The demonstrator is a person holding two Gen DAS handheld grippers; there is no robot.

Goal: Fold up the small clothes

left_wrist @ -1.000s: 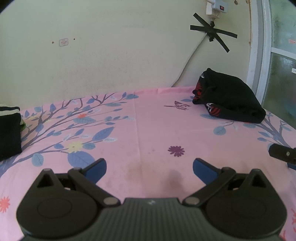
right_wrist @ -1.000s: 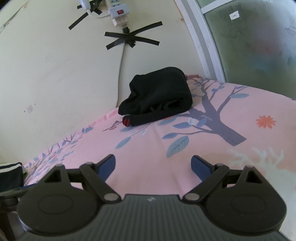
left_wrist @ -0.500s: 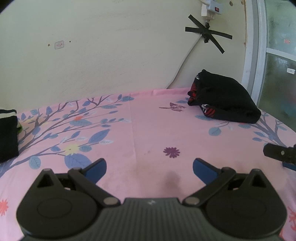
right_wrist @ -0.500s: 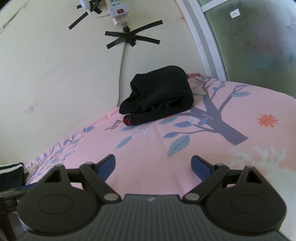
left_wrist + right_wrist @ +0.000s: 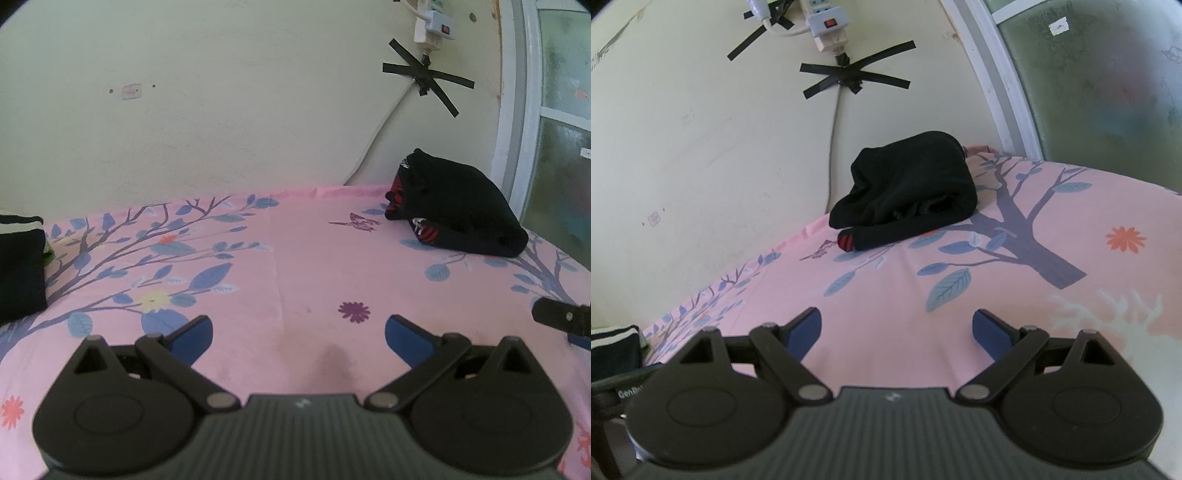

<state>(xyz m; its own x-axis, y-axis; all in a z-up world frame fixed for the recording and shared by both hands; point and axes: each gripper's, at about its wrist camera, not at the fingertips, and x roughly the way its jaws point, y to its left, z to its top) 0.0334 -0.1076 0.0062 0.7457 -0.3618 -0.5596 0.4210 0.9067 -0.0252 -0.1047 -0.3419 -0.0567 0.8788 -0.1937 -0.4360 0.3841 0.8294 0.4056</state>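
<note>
A bundled black garment with red stripes lies on the pink floral sheet at the far right, close to the wall. A folded black piece with pale stripes sits at the left edge. My left gripper hovers open over bare sheet, well short of the bundle. My right gripper is open too, facing the bundle from a distance, with nothing between its blue pads. Its tip shows at the right edge of the left wrist view.
A cream wall runs behind the bed, with a power strip and a cable taped on by black crosses. A white window frame with frosted glass stands on the right.
The left wrist view has shifted so the black bundle sits a little further left and lower; the right wrist view has barely moved. Both grippers stay open.
</note>
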